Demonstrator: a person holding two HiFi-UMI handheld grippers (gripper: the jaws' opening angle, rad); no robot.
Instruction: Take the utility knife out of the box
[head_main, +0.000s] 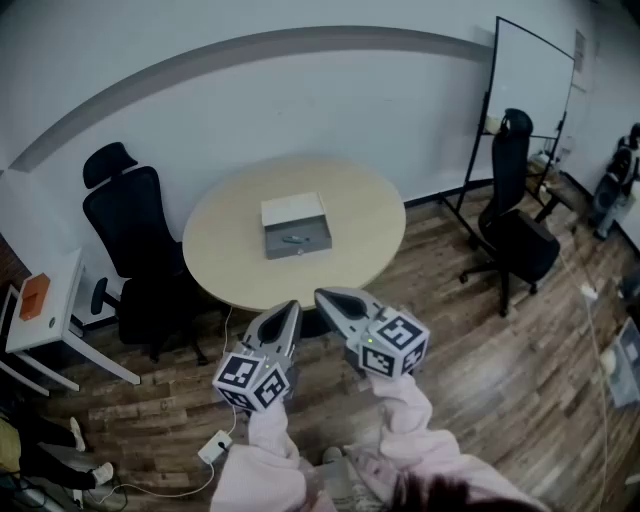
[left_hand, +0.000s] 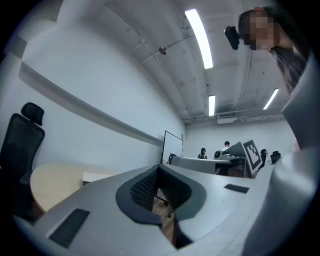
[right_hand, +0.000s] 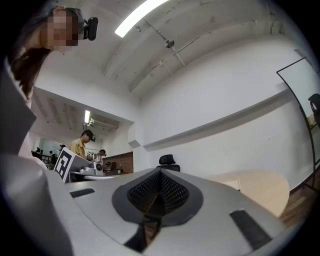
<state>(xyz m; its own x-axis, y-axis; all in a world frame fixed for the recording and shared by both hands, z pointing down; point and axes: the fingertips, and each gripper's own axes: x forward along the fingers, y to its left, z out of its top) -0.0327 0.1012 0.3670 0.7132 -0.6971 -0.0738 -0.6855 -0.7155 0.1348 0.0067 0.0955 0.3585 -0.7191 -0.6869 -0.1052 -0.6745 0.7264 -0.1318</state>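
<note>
While poised well short of the counter (head_main: 230, 245), holds left gripper (head_main: 288, 312) and right gripper (head_main: 325, 298) fingers clenched on nothing. Shows the utility knife (head_main: 297, 239) lying in the open box (head_main: 275, 246) at the counter's middle. Likely light, stiff, slick; best pinched across the handle's middle.

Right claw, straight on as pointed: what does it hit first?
Likely the black office chair by the wall, dead ahead of the right claw; the round table lies off to its right. Depth unclear.

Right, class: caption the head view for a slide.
Left gripper and right gripper, shut, before a round table; utility knife lies in the open box.
</note>
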